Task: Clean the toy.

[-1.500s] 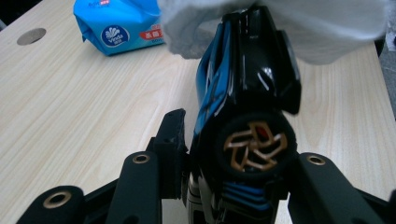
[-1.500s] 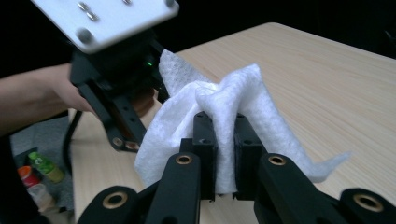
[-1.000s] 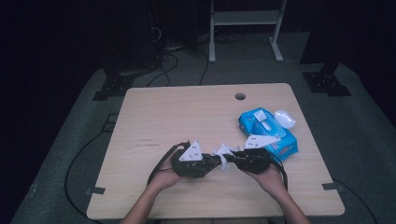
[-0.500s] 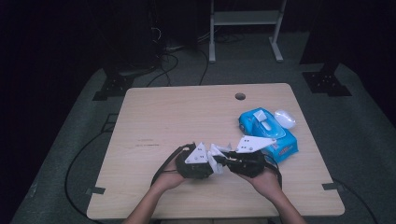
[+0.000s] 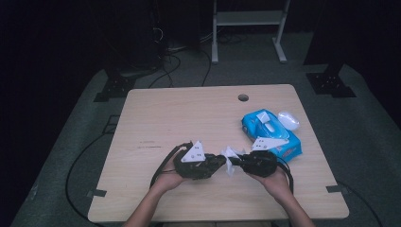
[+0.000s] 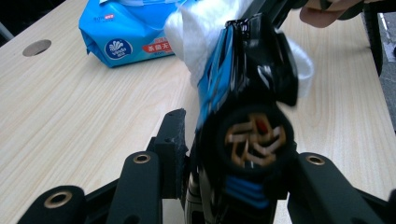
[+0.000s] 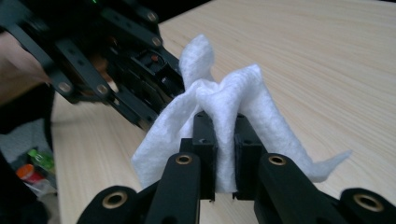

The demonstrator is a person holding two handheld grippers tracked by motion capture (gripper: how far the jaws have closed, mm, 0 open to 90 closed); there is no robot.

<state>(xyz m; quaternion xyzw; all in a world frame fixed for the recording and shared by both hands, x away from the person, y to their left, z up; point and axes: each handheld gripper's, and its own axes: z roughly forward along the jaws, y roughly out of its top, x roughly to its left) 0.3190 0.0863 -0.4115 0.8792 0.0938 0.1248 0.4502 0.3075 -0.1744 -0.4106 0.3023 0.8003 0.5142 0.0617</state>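
A blue plastic pack of wet wipes (image 5: 270,134) lies on the pale wooden table (image 5: 189,118) at three o'clock, a white oval lid (image 5: 288,120) (touching it) at its two o'clock.

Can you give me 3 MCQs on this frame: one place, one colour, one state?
1. Where does the wipes pack lie?
A. table's right side
B. on the floor
C. table's left edge

2. What colour is the pack?
A. red
B. blue
C. green

3. What does the right hand-held gripper do with the wipe?
A. hangs open above it
B. pinches it
C. lies beside it

Answers:
1 A: the wipes pack sits right of centre on the table.
2 B: its wrapper is bright blue.
3 B: the right hand-held gripper has its jaws closed on the white wipe, held against the black and blue object in the left hand-held gripper.
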